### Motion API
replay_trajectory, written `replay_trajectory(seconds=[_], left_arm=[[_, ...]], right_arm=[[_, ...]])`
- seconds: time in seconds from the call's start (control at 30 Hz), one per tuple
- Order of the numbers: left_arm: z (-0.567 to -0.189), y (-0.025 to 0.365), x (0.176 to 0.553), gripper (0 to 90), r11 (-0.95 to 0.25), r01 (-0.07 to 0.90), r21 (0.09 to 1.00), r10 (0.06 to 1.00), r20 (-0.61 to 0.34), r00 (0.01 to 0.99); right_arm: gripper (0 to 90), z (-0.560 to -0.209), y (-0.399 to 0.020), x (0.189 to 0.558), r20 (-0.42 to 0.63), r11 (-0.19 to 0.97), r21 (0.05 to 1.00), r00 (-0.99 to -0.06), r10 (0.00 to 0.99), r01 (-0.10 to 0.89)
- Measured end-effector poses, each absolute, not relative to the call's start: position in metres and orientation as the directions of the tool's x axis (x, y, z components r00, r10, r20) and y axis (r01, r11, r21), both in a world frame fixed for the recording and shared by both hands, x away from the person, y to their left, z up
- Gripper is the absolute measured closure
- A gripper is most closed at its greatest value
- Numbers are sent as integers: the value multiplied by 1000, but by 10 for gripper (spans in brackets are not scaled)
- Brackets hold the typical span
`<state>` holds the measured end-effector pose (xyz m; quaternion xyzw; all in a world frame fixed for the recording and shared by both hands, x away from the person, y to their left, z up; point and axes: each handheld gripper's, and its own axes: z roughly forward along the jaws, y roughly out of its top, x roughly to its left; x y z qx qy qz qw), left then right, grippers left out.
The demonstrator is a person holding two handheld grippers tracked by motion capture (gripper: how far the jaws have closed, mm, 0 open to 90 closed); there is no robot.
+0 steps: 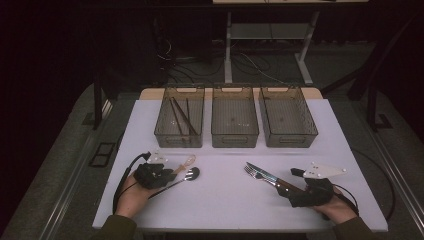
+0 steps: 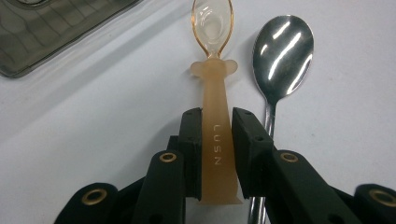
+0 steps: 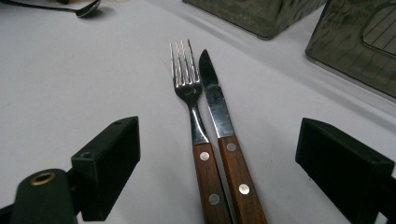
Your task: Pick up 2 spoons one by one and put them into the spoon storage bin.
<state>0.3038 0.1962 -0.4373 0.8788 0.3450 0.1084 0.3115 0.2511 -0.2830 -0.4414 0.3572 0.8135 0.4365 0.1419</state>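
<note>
The left gripper (image 2: 217,135) clamps the amber plastic spoon (image 2: 214,93) (metal spoon (image 2: 280,56) just beside); the right gripper (image 3: 219,158) stands apart around the fork (image 3: 191,98) and knife (image 3: 217,102).

The small spoon (image 2: 215,116) is translucent amber plastic, its handle matt, its bowl glossy. The larger spoon (image 2: 281,51) beside it is polished metal, mirror-bright. The fork (image 3: 187,77) and knife (image 3: 212,93) have shiny metal heads and smooth brown wooden handles with metal rivets. The bins (image 1: 235,122) are smoky see-through plastic; the table (image 1: 225,195) is smooth, matt white.
</note>
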Motion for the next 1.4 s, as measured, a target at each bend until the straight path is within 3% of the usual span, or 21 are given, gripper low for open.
replay_trajectory(seconds=[0.83, 1.4], left_arm=[[-419, 199, 307, 745, -471, 517, 714, 677, -83, 731], [-401, 178, 317, 744, -439, 461, 771, 634, -98, 767]], right_arm=[[134, -439, -283, 250, 82, 358, 820, -710, 699, 447], [135, -441, -282, 252, 90, 352, 817, -704, 704, 457]])
